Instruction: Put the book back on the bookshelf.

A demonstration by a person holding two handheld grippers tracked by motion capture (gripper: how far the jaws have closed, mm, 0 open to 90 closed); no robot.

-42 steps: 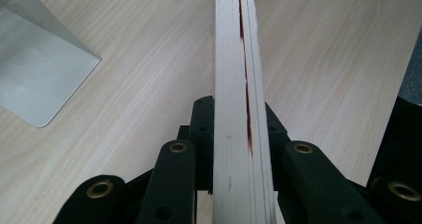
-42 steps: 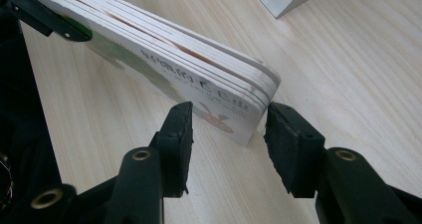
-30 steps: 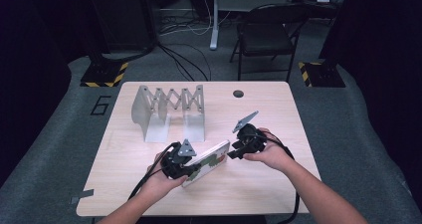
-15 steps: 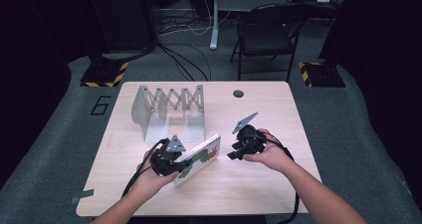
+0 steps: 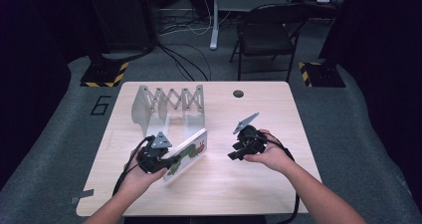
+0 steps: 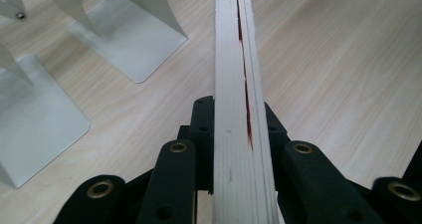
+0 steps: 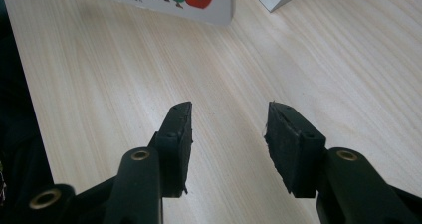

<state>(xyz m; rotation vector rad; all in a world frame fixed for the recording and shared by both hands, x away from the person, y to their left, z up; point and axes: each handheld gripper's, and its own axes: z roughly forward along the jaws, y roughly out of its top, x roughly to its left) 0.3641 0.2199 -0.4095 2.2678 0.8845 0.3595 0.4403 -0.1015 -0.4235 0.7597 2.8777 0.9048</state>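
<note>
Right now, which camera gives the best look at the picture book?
The high view: the picture book shows whole, cover tilted up, its end clamped in the left tongs near the white rack. The left gripper view shows just its page edges between the jaws; the right gripper view catches one cover corner.

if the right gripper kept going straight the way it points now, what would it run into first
Probably the picture book that the left gripper clamps. The right gripper, its jaws open with nothing between them, points across bare table toward the book's cover. Depth is hard to judge; angled low, it might touch the tabletop first.
</note>
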